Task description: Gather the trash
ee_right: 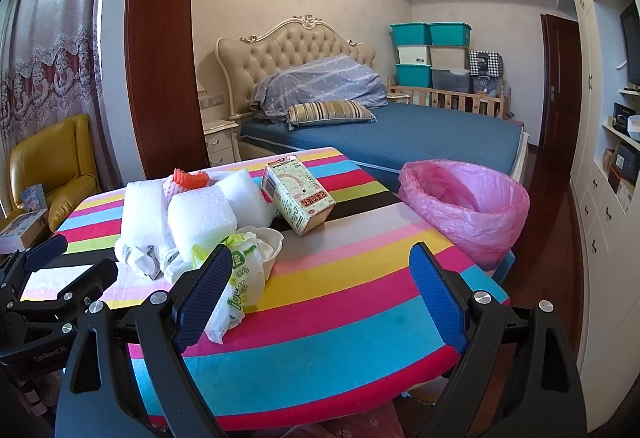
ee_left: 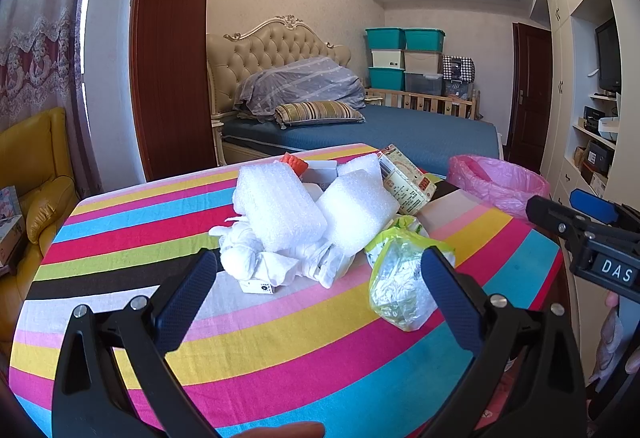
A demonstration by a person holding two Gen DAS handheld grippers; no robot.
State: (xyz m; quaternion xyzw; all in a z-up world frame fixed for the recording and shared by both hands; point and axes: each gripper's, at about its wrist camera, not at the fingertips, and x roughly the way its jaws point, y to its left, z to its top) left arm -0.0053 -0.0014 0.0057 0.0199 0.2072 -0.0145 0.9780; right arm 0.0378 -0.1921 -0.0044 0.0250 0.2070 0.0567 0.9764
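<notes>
A heap of trash lies on the striped table (ee_left: 280, 342) (ee_right: 340, 278): white foam blocks (ee_left: 280, 205) (ee_right: 200, 215), crumpled white paper (ee_left: 256, 258), a printed carton (ee_left: 406, 181) (ee_right: 298, 199), an orange net (ee_left: 295, 162) (ee_right: 188, 178) and a green-and-clear plastic bag (ee_left: 396, 278) (ee_right: 240, 278). My left gripper (ee_left: 320, 270) stands open just short of the heap, its right finger beside the bag. My right gripper (ee_right: 324, 266) is open over the table's near right part, its left finger beside the bag. A bin lined with a pink bag (ee_left: 496, 181) (ee_right: 468, 201) stands at the table's right edge.
Behind the table stands a bed (ee_left: 400, 129) with a blue cover, and stacked storage boxes (ee_left: 404, 57) fill the far corner. A yellow armchair (ee_left: 36, 181) is at the left, white cabinets and shelves (ee_right: 604, 165) run along the right. A dark wooden post (ee_left: 172, 49) rises behind the table.
</notes>
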